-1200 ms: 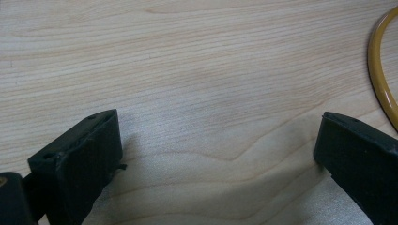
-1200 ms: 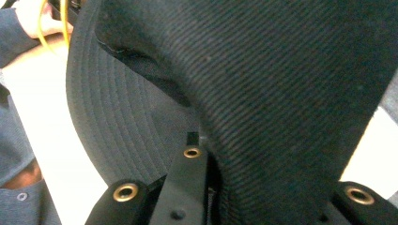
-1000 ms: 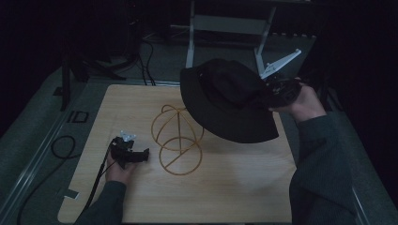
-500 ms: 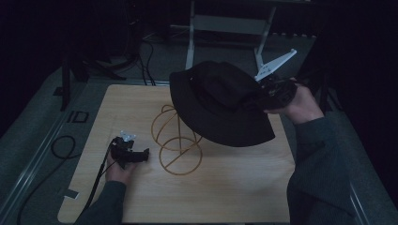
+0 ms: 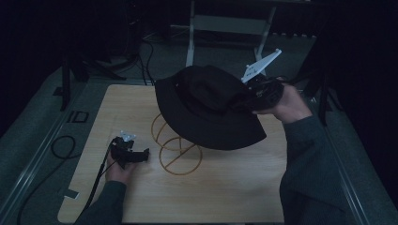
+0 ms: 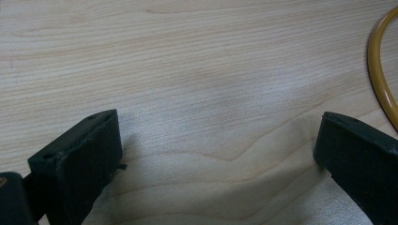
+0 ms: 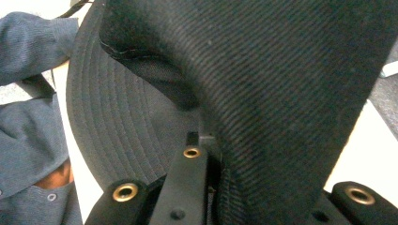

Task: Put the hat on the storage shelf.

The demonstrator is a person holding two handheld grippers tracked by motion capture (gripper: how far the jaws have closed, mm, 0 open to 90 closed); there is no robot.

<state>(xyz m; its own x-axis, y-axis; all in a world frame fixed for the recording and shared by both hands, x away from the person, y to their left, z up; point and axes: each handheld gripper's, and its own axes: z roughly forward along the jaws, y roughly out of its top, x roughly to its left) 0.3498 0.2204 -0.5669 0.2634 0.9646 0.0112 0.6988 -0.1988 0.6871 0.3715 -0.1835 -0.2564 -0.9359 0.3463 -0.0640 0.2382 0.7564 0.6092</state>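
A black bucket hat (image 5: 206,110) hangs in the air over a gold wire hat stand (image 5: 177,149) on the wooden table (image 5: 225,187). My right gripper (image 5: 256,93) is shut on the hat's crown at its right side. In the right gripper view the dark crown cloth (image 7: 281,70) is pinched between the jaws of that gripper (image 7: 216,178), and the stitched brim (image 7: 117,126) spreads to the left. My left gripper (image 5: 141,154) rests low on the table just left of the stand's base ring. Its jaws (image 6: 216,154) stand wide apart over bare wood, with the yellow ring (image 6: 381,79) at the right edge.
A cable (image 5: 65,145) trails off the table's left side onto the grey floor. Dark stand legs (image 5: 68,79) rise at the far left, and a metal frame (image 5: 225,23) stands behind the table. The person's blue sleeve (image 7: 28,117) appears in the right gripper view.
The right gripper has carried the hat leftward, so it now hangs more directly above the wire stand. The left gripper has stayed in place.
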